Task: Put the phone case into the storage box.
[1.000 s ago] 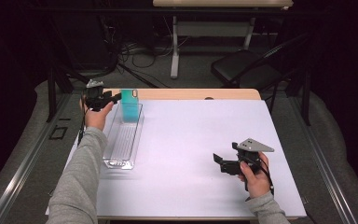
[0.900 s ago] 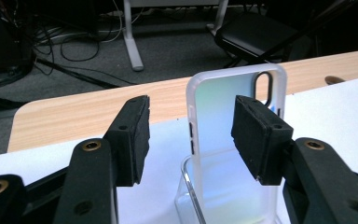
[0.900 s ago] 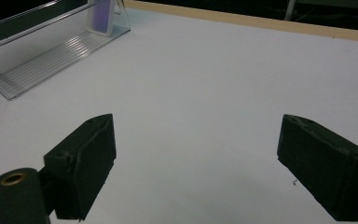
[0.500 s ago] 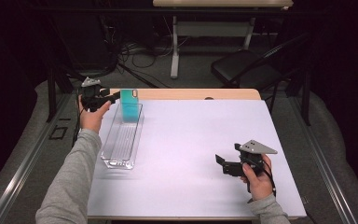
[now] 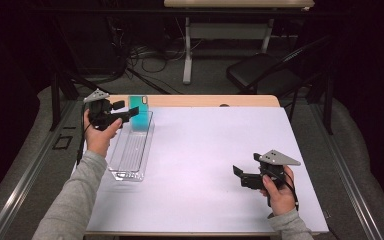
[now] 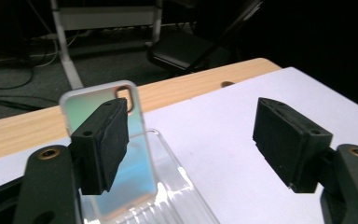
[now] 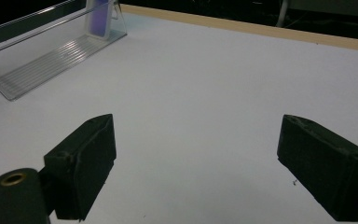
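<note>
The phone case point(image 6: 107, 154), iridescent teal with a pale rim and a camera cut-out at its top corner, stands upright at the far end of a clear plastic tray point(image 5: 130, 150). In the left gripper view it sits just behind the left-hand finger, which covers part of it, and it lies outside the gap between the two fingers. The left gripper point(image 5: 125, 115) hovers just beside the case on its near-left side, above the tray's far end. Its fingers point(image 6: 100, 144) have just been opening and now stand released, wide apart, with nothing between them but the white desk point(image 5: 205, 150) surface beyond.

The tray is a long ribbed trough lying lengthwise along the left part of the desk, and apart from the case its slots hold nothing.

The right gripper point(image 5: 240, 175) is well apart from case and tray, low over the near right part of the desk. Its fingers point(image 7: 81, 163) are also released and spread wide, bare desk showing between them, the tray far off to their upper left.
</note>
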A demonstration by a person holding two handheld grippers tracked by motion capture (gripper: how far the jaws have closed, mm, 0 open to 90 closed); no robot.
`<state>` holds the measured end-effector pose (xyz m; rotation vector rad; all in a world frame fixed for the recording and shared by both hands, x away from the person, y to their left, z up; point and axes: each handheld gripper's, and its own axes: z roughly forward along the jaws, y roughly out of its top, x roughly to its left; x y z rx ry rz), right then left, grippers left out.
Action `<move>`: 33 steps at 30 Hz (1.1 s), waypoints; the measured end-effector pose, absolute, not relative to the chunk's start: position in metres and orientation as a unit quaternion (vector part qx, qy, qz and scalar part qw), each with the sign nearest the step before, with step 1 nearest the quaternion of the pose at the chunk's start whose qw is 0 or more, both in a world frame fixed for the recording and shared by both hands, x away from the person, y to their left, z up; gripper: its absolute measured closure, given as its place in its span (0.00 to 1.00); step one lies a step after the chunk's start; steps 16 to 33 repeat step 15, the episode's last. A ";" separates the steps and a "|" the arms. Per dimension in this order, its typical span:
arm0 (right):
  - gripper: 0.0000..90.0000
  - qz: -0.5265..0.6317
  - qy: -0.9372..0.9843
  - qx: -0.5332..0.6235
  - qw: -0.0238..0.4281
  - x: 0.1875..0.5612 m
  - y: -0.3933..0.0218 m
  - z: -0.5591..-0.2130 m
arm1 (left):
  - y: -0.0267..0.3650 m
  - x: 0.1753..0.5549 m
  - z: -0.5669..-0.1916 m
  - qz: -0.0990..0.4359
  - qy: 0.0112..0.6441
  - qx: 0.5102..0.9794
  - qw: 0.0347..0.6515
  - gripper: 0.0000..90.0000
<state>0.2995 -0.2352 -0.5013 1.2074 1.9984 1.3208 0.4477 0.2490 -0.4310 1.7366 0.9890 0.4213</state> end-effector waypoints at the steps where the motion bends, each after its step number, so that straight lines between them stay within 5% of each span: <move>1: 0.12 0.477 0.727 0.439 0.226 0.299 -0.236 -0.501 | 0.249 0.443 -0.430 0.175 0.409 0.725 0.527 0.29; 15: 0.06 0.479 0.724 0.443 0.226 0.297 -0.239 -0.498 | 0.254 0.388 -0.430 0.164 0.365 0.735 0.548 0.18; 33: 0.06 0.479 0.724 0.443 0.226 0.297 -0.239 -0.498 | 0.254 0.388 -0.430 0.164 0.365 0.735 0.548 0.18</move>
